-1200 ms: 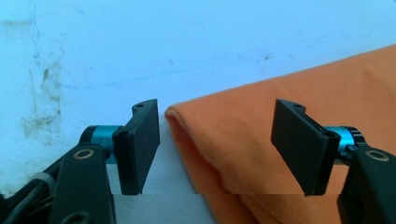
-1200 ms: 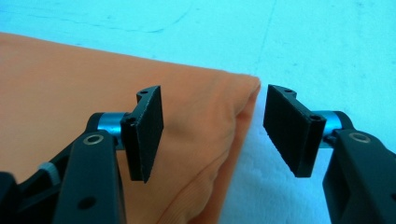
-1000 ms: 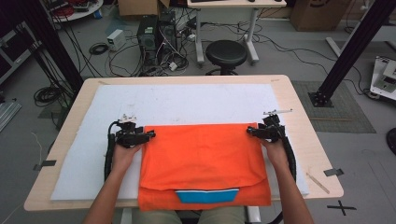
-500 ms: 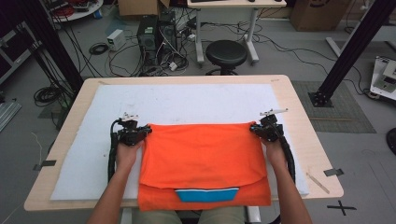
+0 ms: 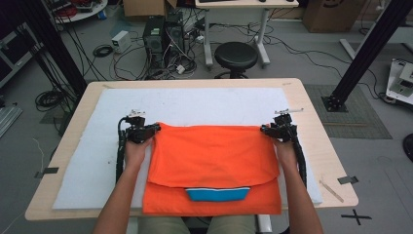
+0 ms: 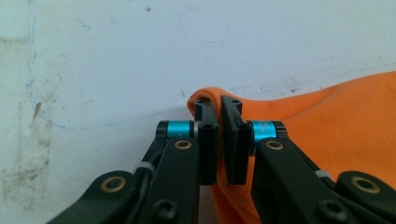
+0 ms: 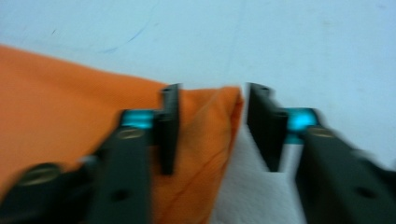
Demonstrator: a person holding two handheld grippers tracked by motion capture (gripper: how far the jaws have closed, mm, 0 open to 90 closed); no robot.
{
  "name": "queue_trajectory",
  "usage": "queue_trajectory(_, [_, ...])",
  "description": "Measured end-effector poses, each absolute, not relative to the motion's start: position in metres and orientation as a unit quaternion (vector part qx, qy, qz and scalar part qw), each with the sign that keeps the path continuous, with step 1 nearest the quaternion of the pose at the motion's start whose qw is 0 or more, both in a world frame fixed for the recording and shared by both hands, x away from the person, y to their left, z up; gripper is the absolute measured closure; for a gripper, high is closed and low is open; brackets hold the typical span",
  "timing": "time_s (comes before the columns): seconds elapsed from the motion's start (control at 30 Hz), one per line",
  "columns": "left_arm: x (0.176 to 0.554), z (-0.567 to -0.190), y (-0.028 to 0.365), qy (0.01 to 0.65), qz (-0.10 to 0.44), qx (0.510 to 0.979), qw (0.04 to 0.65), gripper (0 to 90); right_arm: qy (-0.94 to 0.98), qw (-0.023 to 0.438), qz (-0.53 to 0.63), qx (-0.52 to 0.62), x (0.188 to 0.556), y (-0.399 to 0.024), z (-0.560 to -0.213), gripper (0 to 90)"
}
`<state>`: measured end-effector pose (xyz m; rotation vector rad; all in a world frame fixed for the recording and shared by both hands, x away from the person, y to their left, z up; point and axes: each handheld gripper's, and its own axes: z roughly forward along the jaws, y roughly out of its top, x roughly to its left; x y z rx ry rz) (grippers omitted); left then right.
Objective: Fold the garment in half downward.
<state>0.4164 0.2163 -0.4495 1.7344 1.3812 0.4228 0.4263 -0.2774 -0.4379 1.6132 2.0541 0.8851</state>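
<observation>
Orange knit corner pinched tight in the left gripper point(image 6: 217, 105), black jaws nearly touching with only the fabric's thickness between them. Clenched on the orange garment point(image 5: 214, 156), then, at the far-left corner of its folded-over layer.

Different story at the right gripper point(image 7: 210, 93): jaws spread apart, far-right corner of the fabric lying loose in the gap, close against one jaw and clear of the other. Released, or mid-release; motion blur there, so hard to say whether fully let go.

Compared with a second ago: both grippers carried a little farther toward the far edge of the white mat point(image 5: 195, 105), the doubled edge of the garment drawn along and pulled straight between them. Right jaws seemingly parted only at the end of that push.

Outward from there: folded layer flat and smooth across the middle of the mat, lower layer showing beneath it at the near edge, blue band point(image 5: 217, 194) peeking from under the fold. Mat on a wooden table point(image 5: 321, 136), forearms reaching in from the near side.

Likely meaning: fold laid down and placed, right side done, left release due next.
</observation>
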Motion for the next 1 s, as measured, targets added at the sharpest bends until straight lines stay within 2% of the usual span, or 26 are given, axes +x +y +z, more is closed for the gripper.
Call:
queue_trajectory(0.03, [0.416, -0.45, 0.216, 0.553, 0.17, 0.695, 0.426, 85.2, 0.73, 0.186, 0.309, 0.581, 0.426, -0.279, -0.438, 43.6])
queue_trajectory(0.13, [0.416, -0.45, 0.215, 0.552, 0.171, 0.696, 0.427, 85.2, 0.738, 0.148, 0.303, 0.584, 0.427, -0.279, -0.443, 43.2])
queue_trajectory(0.17, [0.416, -0.45, 0.216, 0.551, 0.17, 0.696, 0.427, 85.2, 0.739, 0.154, 0.302, 0.582, 0.426, -0.277, -0.443, 47.1])
queue_trajectory(0.3, [0.415, -0.451, 0.216, 0.55, 0.169, 0.696, 0.43, 85.2, 0.763, 0.162, 0.295, 0.551, 0.425, -0.267, -0.442, 75.4])
queue_trajectory(0.37, [0.415, -0.452, 0.217, 0.55, 0.168, 0.694, 0.434, 85.2, 0.774, 0.168, 0.29, 0.537, 0.425, -0.264, -0.442, 83.0])
queue_trajectory(0.67, [0.422, -0.447, 0.214, 0.545, 0.187, 0.675, 0.461, 85.4, 0.743, 0.237, 0.32, 0.538, 0.434, -0.269, -0.435, 85.4])
queue_trajectory(1.0, [0.447, -0.442, 0.21, 0.552, 0.185, 0.664, 0.469, 85.4, 0.707, 0.287, 0.333, 0.554, 0.454, -0.272, -0.421, 85.3])
